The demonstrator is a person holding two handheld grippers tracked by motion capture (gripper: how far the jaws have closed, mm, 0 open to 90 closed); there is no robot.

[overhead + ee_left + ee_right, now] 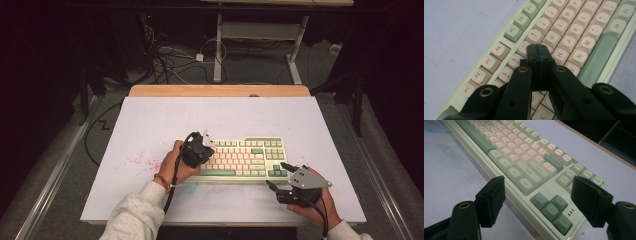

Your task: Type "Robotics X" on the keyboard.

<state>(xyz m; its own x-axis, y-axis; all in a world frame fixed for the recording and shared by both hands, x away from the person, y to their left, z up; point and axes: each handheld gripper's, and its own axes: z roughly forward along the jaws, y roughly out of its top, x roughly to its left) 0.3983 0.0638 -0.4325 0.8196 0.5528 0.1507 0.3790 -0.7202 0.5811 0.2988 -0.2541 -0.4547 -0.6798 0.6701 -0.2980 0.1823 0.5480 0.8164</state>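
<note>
Key-pressing is judged under way: clenched left tongs [539,50] are poised over the keyboard [240,156]; right tongs [537,202] are held released. Downward press required next.

My high view looks forward and down over the whole table [150,120], while both gripper views sit close above the keyboard [245,157], which all three share
</note>
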